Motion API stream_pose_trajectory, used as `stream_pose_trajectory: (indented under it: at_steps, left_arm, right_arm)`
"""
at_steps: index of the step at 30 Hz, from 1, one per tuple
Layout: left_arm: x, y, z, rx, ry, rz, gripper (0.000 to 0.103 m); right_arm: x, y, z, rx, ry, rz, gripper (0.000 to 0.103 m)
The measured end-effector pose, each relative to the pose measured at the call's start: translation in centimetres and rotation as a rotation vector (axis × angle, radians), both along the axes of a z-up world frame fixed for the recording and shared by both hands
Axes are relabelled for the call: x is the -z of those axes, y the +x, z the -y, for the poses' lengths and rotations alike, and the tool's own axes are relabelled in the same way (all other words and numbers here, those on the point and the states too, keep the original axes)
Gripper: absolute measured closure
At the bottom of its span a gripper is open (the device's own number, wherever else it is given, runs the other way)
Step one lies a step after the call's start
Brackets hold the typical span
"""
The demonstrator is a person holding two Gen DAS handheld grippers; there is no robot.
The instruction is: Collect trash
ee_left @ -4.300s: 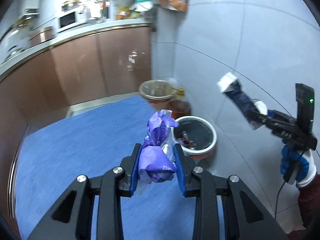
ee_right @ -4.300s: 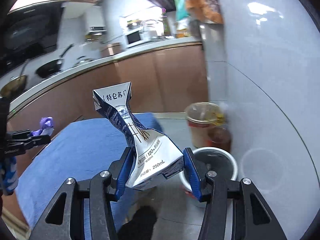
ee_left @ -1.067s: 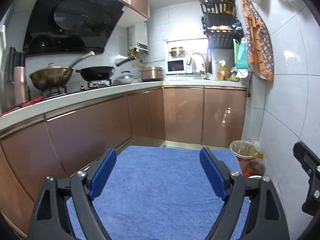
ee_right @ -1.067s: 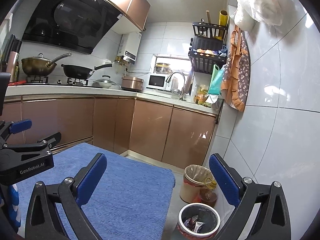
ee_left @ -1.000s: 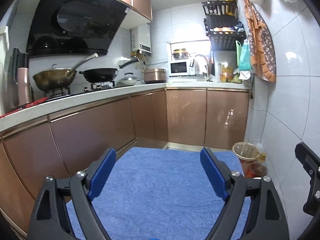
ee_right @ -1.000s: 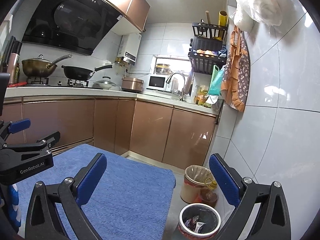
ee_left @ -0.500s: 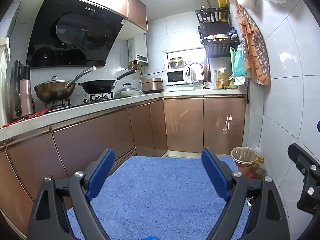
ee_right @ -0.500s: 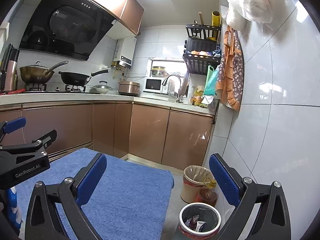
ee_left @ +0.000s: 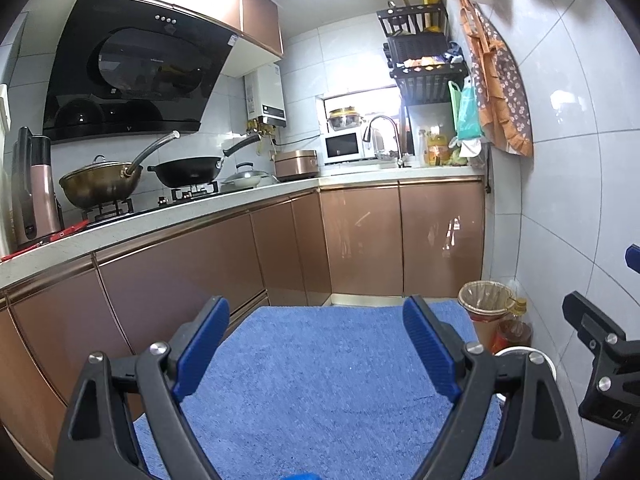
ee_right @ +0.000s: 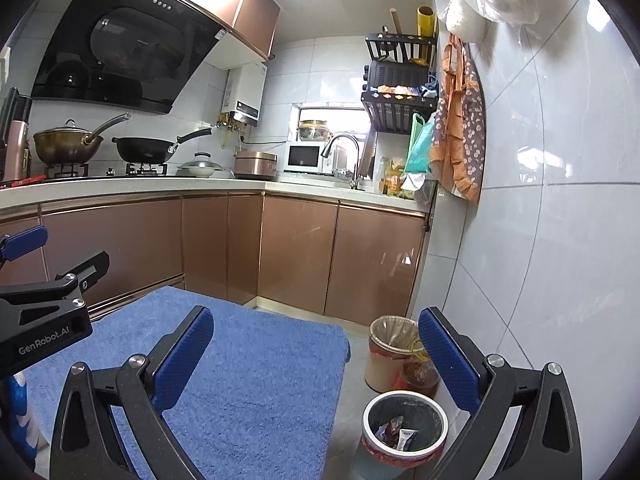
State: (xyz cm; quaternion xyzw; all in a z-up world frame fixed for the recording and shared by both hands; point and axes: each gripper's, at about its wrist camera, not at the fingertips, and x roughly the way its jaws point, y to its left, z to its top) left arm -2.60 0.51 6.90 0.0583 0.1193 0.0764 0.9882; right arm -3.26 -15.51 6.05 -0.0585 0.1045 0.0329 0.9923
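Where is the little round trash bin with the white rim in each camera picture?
Left wrist view: only a sliver of the trash bin's white rim shows, low on the right, behind the left gripper's right finger.
Right wrist view: the trash bin sits in full at the bottom, right of centre, with wrappers inside.
Shared landmark: the blue rug, left of the bin in both views.

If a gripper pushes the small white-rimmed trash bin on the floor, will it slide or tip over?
The trash bin looks short and wide, so it would probably slide rather than tip. It holds only a few wrappers, so it is likely light. The smooth floor suggests little friction.
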Motion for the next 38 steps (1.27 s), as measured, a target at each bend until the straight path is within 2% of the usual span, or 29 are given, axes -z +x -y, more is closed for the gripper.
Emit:
stream_pose_trajectory:
  at_steps: [14,38]
  left_arm:
    - [2.1,1.1,1.1,0.033,0.014,-0.053,0.015]
    - [2.7,1.6,1.0,0.052,0.018,-0.082,0.015]
  right_arm:
    - [1.8,1.1,1.6,0.021,0.034,-0.053,0.0]
    - [2.5,1.3,3.6,0.047,0.074,-0.072,0.0]
